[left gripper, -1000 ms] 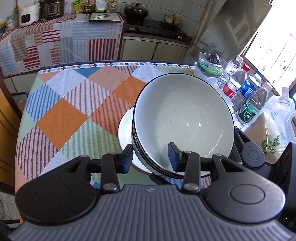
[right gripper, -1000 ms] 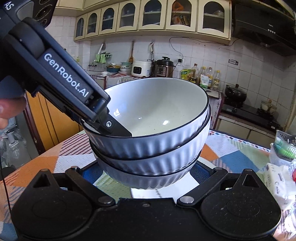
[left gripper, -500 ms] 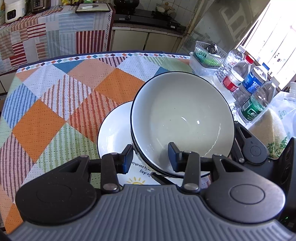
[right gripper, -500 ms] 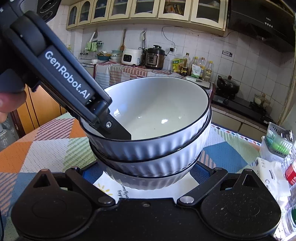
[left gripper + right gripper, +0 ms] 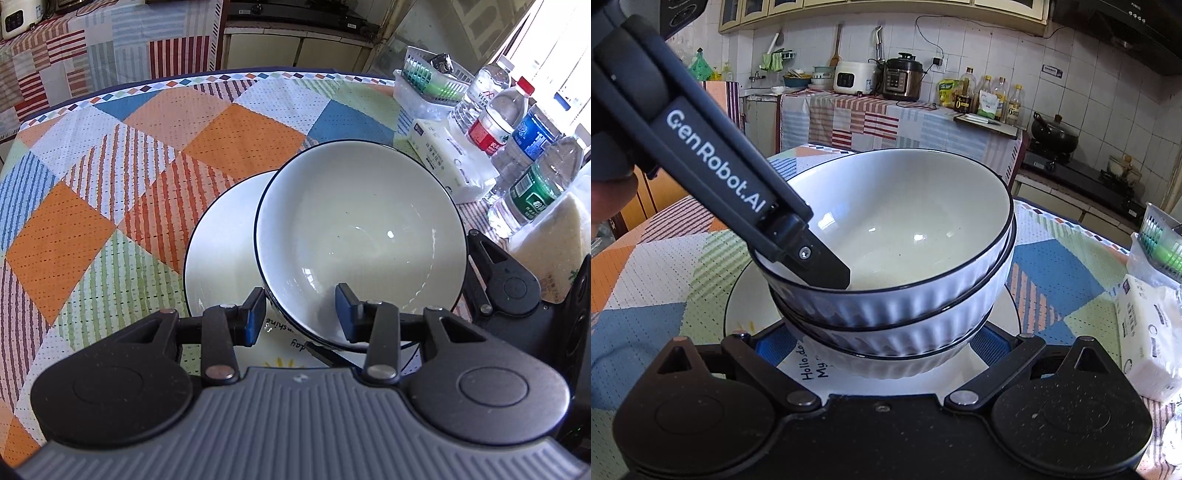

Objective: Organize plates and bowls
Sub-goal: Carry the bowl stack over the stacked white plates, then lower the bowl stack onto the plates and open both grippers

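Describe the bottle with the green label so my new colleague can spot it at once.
Look to the window edge of the checked tablecloth, right of the stacked white ribbed bowls. Four clear plastic water bottles stand there; yours, the green-labelled bottle, is nearest the camera, its neighbours being the red-labelled, blue-labelled and plain pale-labelled bottles.
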A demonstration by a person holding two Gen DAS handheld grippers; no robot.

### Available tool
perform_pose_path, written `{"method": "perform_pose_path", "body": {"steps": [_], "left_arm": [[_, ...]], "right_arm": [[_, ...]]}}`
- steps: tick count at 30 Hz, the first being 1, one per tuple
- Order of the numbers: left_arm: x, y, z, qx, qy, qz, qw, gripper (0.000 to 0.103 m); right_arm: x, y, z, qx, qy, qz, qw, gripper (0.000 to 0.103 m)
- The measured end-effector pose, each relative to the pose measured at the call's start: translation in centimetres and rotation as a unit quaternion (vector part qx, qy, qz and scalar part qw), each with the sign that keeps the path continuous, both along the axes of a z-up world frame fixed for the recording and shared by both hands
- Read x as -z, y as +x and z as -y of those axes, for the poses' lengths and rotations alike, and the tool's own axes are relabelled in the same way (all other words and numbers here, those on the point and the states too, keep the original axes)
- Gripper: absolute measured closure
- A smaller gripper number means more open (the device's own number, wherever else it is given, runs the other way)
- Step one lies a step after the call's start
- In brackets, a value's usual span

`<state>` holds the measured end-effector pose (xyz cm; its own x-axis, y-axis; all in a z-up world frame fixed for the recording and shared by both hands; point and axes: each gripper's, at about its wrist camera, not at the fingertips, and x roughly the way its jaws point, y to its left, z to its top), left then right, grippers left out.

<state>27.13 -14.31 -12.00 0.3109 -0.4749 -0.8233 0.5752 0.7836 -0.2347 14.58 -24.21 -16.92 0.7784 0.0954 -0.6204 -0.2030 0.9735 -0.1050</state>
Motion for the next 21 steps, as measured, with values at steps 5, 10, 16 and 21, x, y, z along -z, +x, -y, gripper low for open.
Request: {"method": "perform_pose_path", "body": {"steps": [5,10,16,21], "left_arm": [[0.1,-0.2,0.4,0.001,0.007,0.02,0.9998,0.064],[0.1,-0.2,0.4,-0.008,0.008,0.025,0.9996,0.064],[0.0,-0.1,0.6,-0.017,0.012,0.02,0.9996,0.064],[-0.5,-1.5,0.3,-0.014,0.018,0.052,0.9984,0.062]], "right_arm": [[0.3,0.7,0.1,0.002,-0.001,0.003,1.0,0.002],[0.5,1.0,0.2,0.01,0.006,0.009,1.0,0.002],[0.8,0.7,0.1,0.018,0.007,0.007,1.0,0.002],[0.5,0.6,-0.5,0.048,0.019,-0.004,0.999,0.002]]}}
